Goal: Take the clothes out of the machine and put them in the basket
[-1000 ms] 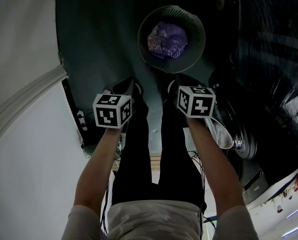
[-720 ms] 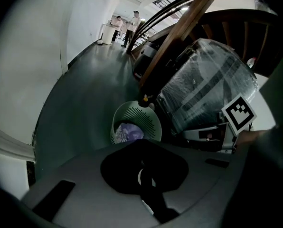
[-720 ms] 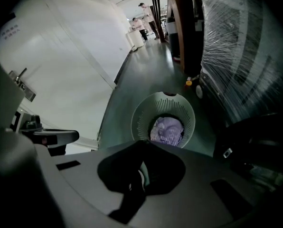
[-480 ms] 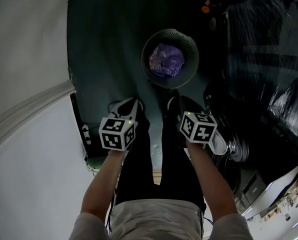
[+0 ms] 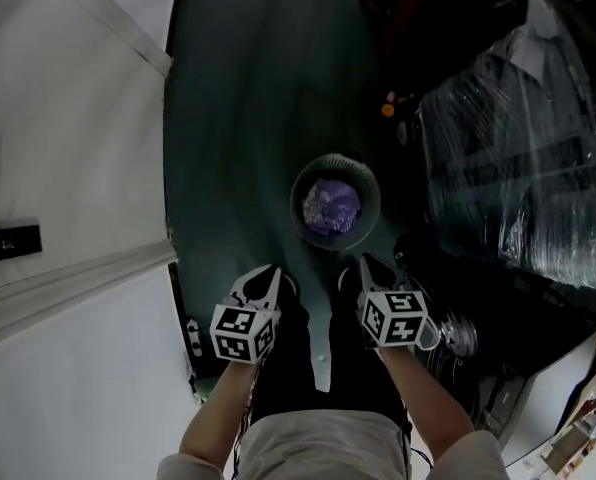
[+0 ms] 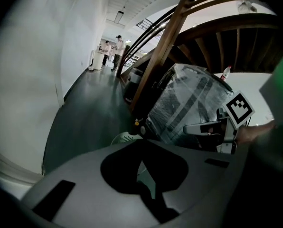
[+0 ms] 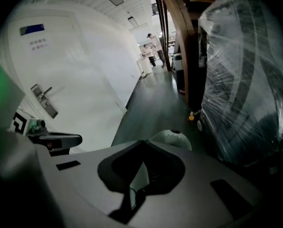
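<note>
I am in a long corridor (image 7: 156,87) of some building, with dark floor (image 5: 238,118), white door (image 7: 61,75), wooden staircase (image 6: 217,37).

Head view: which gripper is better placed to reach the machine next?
Right, likely. The right gripper hangs beside the machine at the picture's right. The left gripper is across the person's legs, by the white wall. Both are shut and empty.

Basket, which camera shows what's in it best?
The head view: it looks straight down into the basket, showing the purple clothes inside. The left gripper view catches only a sliver of its rim. The right gripper view shows its rim from the side, with the contents hidden.
</note>
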Available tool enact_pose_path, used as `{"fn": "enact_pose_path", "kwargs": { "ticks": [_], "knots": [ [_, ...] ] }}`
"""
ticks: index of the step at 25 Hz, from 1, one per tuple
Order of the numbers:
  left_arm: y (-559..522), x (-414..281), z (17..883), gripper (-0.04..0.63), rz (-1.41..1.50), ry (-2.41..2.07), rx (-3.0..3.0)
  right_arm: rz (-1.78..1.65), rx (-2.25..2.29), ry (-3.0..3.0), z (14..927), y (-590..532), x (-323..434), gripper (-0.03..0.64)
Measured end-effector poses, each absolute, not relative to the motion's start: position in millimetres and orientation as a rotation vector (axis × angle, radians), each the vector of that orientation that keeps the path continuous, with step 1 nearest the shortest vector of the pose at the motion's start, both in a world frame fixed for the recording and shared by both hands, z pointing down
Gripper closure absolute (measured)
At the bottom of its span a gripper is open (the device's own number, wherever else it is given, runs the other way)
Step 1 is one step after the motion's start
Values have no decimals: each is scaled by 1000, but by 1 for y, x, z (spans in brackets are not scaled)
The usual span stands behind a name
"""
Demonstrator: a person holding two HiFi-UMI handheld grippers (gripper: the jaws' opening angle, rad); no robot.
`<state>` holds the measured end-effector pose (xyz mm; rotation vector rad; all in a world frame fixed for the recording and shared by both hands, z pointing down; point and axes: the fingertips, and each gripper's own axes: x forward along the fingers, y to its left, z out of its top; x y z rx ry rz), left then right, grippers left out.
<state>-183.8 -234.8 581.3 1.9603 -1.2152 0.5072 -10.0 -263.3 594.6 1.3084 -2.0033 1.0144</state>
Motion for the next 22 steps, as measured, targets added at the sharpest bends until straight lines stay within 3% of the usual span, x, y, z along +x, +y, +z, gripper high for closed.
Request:
{"fn": "enact_pose_path", "kwargs": {
  "ticks": [22],
  "knots": [
    [-258, -225, 353, 575, 296, -1423, 2261, 719, 1509, -2363, 360, -278, -49, 611]
  ]
}}
